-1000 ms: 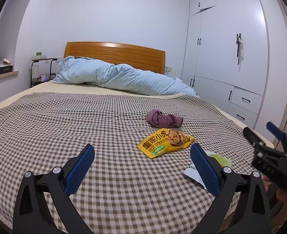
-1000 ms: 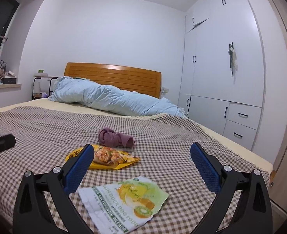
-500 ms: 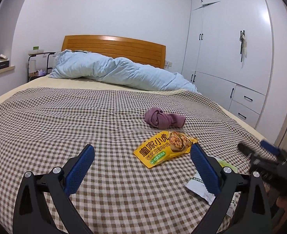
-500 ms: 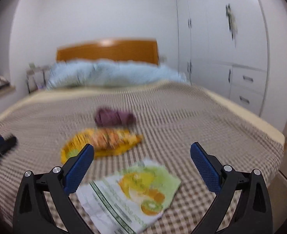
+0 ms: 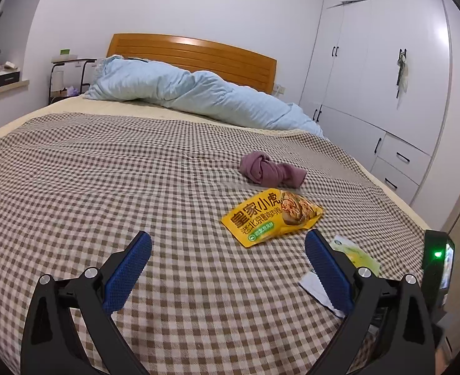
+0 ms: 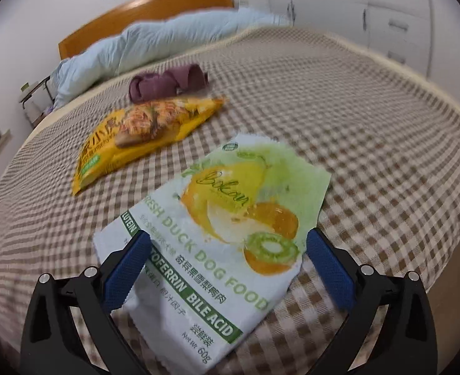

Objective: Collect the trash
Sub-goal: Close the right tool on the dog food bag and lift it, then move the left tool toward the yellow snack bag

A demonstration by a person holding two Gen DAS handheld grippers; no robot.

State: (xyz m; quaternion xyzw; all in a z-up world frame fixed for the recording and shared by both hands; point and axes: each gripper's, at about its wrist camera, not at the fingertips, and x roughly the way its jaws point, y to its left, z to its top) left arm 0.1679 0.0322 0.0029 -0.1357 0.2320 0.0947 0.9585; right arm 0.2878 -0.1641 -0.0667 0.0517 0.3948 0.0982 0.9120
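1 bed (image 5: pixel 73 187) w/ brown-checked cover, 1 wood headboard (image 5: pixel 198 53), white wardrobe (image 5: pixel 386 78) at 2 o'clock. 1 pale-blue duvet (image 5: pixel 183 90) bunched at 12. 1 purple cloth (image 5: pixel 270 172) knotted, at 1 o'clock. 2 wrappers: white-green dog food pouch (image 6: pixel 217 231), reads "FRESH DUCK DOG FOOD", "BILE ACID", "60g", flat near bed's foot edge; yellow snack bag (image 6: pixel 145 134), Chinese print, just beyond it at 11. Right gripper (image 6: pixel 226 265) low over pouch, jaws spread wide, empty. Left gripper (image 5: pixel 226 268) jaws likewise released.
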